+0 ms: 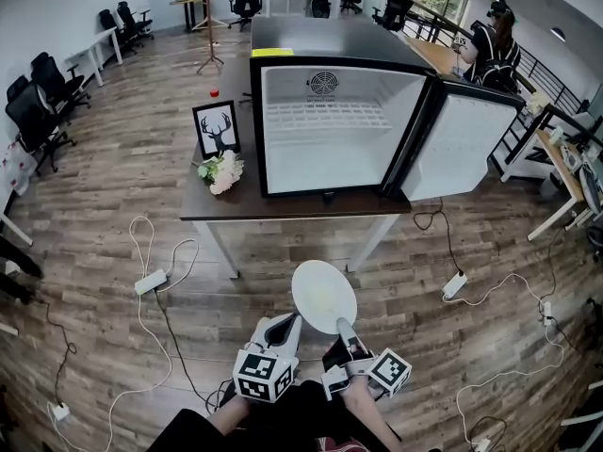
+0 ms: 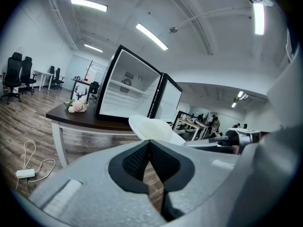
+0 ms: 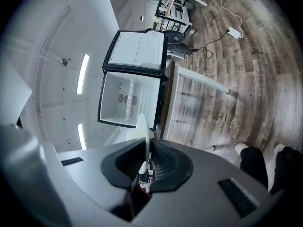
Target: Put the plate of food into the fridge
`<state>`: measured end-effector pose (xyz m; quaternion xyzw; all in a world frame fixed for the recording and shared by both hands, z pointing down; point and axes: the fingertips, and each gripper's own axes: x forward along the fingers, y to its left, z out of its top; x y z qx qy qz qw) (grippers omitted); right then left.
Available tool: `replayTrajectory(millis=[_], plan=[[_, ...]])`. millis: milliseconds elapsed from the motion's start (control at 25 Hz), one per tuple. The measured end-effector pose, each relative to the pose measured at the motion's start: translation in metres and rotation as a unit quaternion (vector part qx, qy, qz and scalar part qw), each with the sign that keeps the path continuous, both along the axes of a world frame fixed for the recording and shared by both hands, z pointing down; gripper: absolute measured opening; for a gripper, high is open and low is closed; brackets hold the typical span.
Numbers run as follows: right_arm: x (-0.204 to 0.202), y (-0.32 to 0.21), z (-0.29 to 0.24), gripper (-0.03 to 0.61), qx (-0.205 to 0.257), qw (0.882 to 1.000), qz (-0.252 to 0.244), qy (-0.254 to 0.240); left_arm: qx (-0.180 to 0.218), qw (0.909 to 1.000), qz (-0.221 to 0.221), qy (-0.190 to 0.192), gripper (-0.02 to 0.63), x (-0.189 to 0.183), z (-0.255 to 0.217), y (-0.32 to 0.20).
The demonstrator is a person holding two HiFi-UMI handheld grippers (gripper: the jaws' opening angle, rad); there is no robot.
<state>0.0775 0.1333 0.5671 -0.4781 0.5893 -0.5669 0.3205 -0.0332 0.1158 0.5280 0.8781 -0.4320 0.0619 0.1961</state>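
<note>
Plate: the white plate [image 1: 324,296] is out in front of the person, above the wood floor [image 1: 122,186] and just short of the table [image 1: 283,203]. It is not yet in the fridge.
Plate contents: there is a pale yellowish patch at its centre, too faint to tell what it is.
Plate direction: in the head view it looks oval. The long axis runs from the clamped near rim away toward the fridge, leaning slightly left, with the face turned up. In the right gripper view it is edge-on, a thin line aimed at the open cavity.
Right gripper: the right gripper [image 1: 346,331] is clamped on the plate's near rim, which is pinched between its ribbed pads.
Left gripper: the left gripper [image 1: 288,325] is just beside the plate's left edge, with its jaws pressed together and nothing between them.
Fridge: the black fridge [image 1: 325,144] stands on the table with its white interior bare and one wire shelf [image 1: 325,114] across it.
Door: the door [image 1: 464,147] is swung wide to the right.
Table extras: a framed deer picture [image 1: 216,128] and a small bunch of flowers [image 1: 220,170] sit left of the fridge.
</note>
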Motion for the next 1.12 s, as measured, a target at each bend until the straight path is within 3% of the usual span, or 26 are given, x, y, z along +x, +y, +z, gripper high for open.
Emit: replayTrajectory(millis=[640,880,1120], plan=[[-0.008,-0.097,-0.003,0.042,-0.006,1.0,0.024,0.007,-0.009,0.9995,0.03,0.003,0.008,-0.008,-0.006,-0.103],[-0.021,-0.123,0.002,0.043,-0.026,0.999,0.032,0.01,-0.012,0.9985,0.052,0.008,0.008,-0.008,-0.006,-0.133],[-0.027,-0.156,-0.004,0.041,-0.013,0.998,0.056,0.001,-0.007,0.9966,0.081,0.016,0.008,-0.006,-0.01,-0.165]])
